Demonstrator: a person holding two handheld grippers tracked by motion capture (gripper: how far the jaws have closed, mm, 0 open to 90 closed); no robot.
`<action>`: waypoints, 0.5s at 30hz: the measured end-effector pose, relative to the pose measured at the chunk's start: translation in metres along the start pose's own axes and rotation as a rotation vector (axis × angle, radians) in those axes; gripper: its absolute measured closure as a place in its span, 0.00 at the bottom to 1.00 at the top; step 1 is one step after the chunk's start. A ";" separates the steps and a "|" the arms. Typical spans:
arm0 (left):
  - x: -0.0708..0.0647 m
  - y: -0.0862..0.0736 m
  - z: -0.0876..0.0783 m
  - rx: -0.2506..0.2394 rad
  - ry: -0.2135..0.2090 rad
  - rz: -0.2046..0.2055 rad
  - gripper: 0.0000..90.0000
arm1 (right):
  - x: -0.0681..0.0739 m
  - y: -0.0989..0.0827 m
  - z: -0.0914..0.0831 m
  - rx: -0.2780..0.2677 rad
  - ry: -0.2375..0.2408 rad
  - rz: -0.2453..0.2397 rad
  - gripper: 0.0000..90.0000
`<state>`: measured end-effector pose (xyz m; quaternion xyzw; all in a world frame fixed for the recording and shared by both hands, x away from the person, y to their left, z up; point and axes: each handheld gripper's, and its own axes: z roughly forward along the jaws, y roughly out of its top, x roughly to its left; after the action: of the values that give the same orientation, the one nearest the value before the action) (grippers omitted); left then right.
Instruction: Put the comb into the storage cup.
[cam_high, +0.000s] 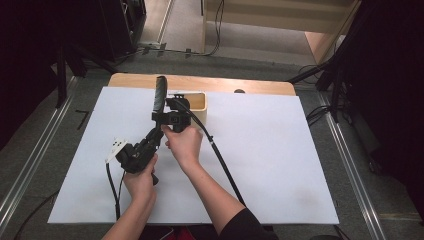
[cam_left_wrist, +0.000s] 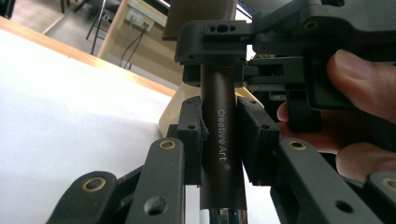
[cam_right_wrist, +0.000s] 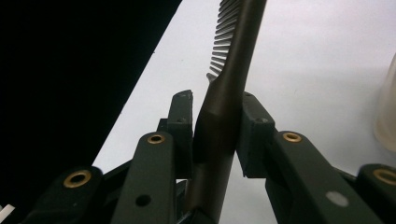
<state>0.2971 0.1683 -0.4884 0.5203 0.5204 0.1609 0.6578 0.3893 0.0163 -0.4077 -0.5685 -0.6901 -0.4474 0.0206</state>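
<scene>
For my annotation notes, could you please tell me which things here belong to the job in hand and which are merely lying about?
In the job: brown brush, left gripper, right gripper, both shut on it.
Lying about: wooden box, white sheet, table.

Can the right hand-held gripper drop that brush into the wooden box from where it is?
Probably yes. The right hand-held gripper grips the brush right beside the wooden box, with nothing between them. But the left hand-held gripper also clamps the handle, so it would likely have to let go first.
</scene>
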 end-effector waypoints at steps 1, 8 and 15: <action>0.000 0.000 0.000 0.002 0.000 0.000 0.81 | 0.000 0.000 0.000 0.001 0.000 -0.003 0.77; 0.000 0.003 0.000 0.018 -0.003 -0.005 0.79 | 0.002 0.000 -0.001 -0.006 0.010 -0.004 0.78; -0.003 0.007 0.002 0.087 -0.017 -0.004 0.61 | -0.001 0.003 -0.004 -0.034 -0.003 -0.017 0.78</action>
<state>0.2997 0.1683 -0.4812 0.5486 0.5223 0.1322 0.6394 0.3903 0.0123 -0.4038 -0.5635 -0.6872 -0.4584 0.0058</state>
